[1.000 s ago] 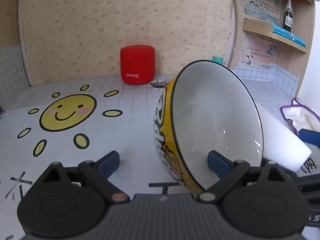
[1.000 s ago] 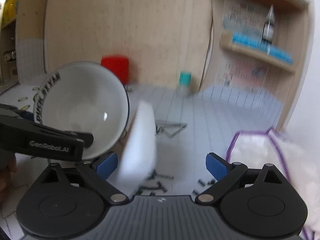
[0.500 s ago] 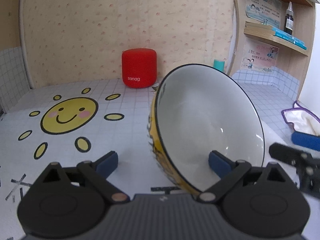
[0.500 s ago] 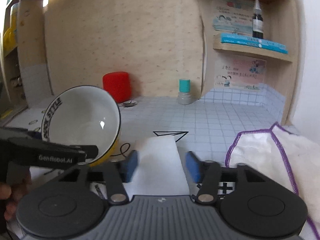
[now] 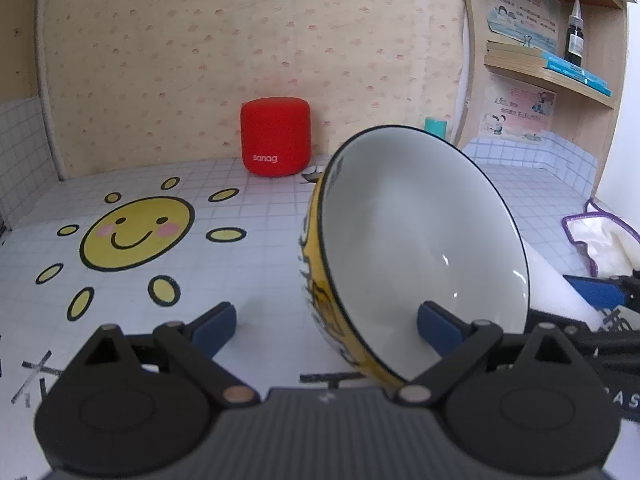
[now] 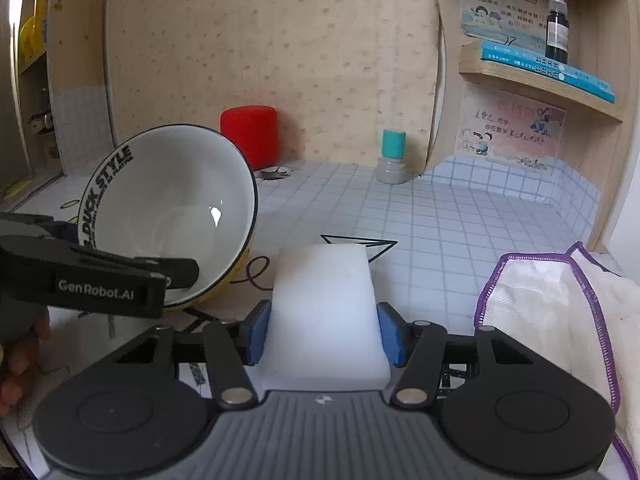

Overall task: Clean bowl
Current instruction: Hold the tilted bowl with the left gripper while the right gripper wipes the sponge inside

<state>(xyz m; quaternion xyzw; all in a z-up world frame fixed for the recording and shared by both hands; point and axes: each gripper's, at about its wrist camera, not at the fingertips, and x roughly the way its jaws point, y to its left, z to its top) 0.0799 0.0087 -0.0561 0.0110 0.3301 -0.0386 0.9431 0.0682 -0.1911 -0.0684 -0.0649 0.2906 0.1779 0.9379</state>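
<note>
A yellow bowl (image 5: 420,240) with a white inside and black rim stands tipped on its edge on the tiled counter, mouth facing right. My left gripper (image 5: 326,330) is open wide astride the bowl's lower rim. Its right pad (image 5: 436,332) is inside the bowl and its left pad (image 5: 216,328) stands clear of the outside. The right wrist view shows the bowl (image 6: 172,208) at left with a black left-gripper finger (image 6: 100,276) across its rim. My right gripper (image 6: 323,332) is closing on a white sponge block (image 6: 324,304), both blue pads against its sides.
A red speaker (image 5: 276,136) and a teal-capped bottle (image 6: 394,156) stand by the back wall. A white cloth with a purple hem (image 6: 552,312) lies at right. Wall shelves at right carry books and a dropper bottle (image 6: 557,20). A person's hand (image 6: 16,360) shows at lower left.
The right gripper's jaws came in from wide apart until the pads met the sponge, which now lies flat between them. The bowl and left gripper barely moved.
</note>
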